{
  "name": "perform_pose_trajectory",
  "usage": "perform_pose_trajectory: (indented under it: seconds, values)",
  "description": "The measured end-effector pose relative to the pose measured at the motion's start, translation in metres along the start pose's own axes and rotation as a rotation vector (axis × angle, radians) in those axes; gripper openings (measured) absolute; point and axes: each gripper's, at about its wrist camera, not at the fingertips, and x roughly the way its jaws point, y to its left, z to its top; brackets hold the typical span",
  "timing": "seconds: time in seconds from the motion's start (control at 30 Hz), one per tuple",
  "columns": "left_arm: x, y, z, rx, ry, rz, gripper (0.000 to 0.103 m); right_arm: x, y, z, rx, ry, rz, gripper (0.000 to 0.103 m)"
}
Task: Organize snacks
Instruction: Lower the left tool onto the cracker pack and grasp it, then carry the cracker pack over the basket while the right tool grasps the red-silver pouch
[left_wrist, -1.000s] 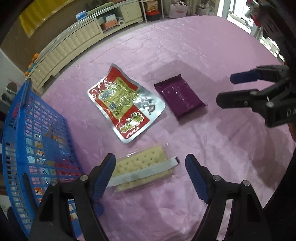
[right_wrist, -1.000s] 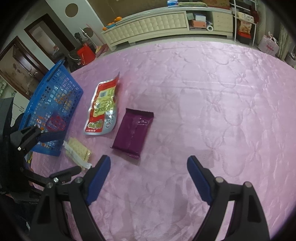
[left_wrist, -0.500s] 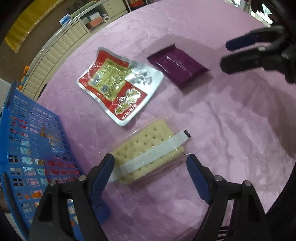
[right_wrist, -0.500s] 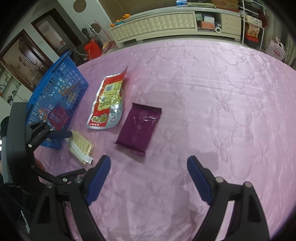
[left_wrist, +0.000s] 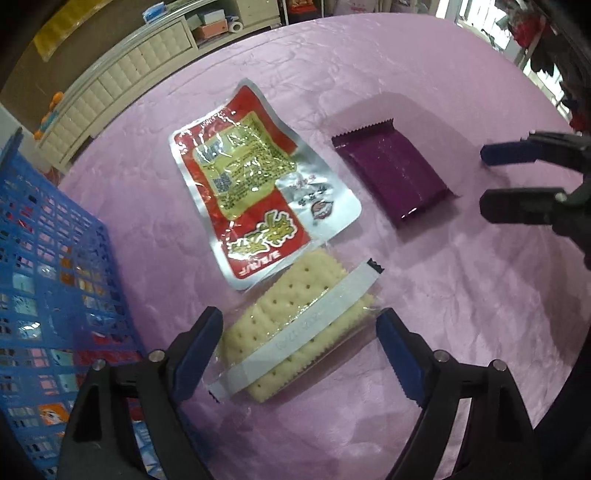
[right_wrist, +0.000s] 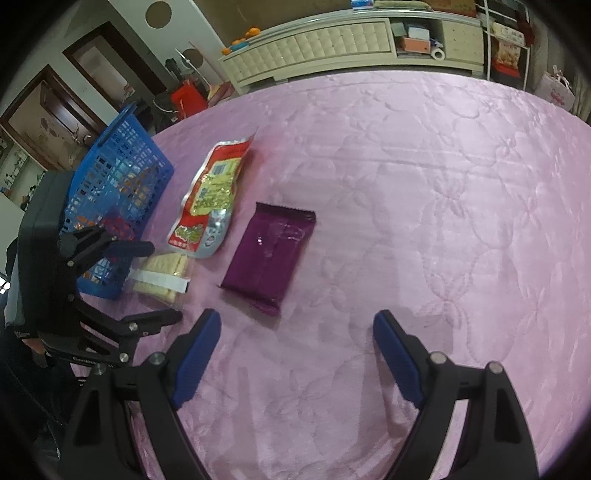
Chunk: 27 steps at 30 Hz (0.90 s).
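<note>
A clear packet of pale crackers (left_wrist: 291, 314) with a white strip lies on the pink tablecloth (left_wrist: 461, 295). My left gripper (left_wrist: 297, 332) points down over it. Its jaws are opening, the packet lies between the blue pads, and neither pad presses on it. A red and silver pouch (left_wrist: 255, 184) and a purple packet (left_wrist: 395, 173) lie beyond. The blue basket (left_wrist: 48, 277) stands at the left with several snacks inside. My right gripper (right_wrist: 297, 325) hangs open over bare cloth, just short of the purple packet (right_wrist: 271, 251), with the left gripper (right_wrist: 165, 281) at its left.
A long cream cabinet (right_wrist: 332, 44) runs behind the round table. Dark doorways (right_wrist: 55, 110) and a red bag (right_wrist: 186, 98) are off the left edge. Bare pink cloth (right_wrist: 461, 221) spreads to the right of the packets.
My left gripper has come down and closer to the cracker packet, which now sits between its fingers instead of ahead of them. The right gripper has hardly moved.
</note>
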Motion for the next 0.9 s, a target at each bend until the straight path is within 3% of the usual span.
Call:
perform_pose_trajectory:
  seconds: [0.07,0.1,0.23,0.4,0.6,0.9]
  values:
    - [0.001,0.004,0.0,-0.013,0.004,-0.053,0.061,0.0,-0.003,0.0,0.007,0.001,0.005,0.088]
    - [-0.002,0.001,-0.002,-0.023,0.008,-0.086,0.059,-0.001,-0.004,0.0,0.008,-0.004,0.007,0.088]
    - [-0.005,-0.015,-0.006,0.01,0.009,-0.075,0.052,-0.001,-0.004,0.001,0.012,-0.002,0.005,0.088]
    - [-0.009,-0.025,-0.006,-0.019,-0.011,-0.06,0.049,-0.003,0.0,0.003,0.021,0.005,-0.016,0.088]
    - [-0.034,-0.012,-0.007,-0.058,-0.06,-0.024,0.048,-0.014,0.011,0.013,-0.004,-0.004,-0.052,0.088]
    - [-0.115,0.002,-0.005,-0.101,-0.227,0.011,0.048,-0.031,0.038,0.046,-0.035,-0.038,-0.08,0.088]
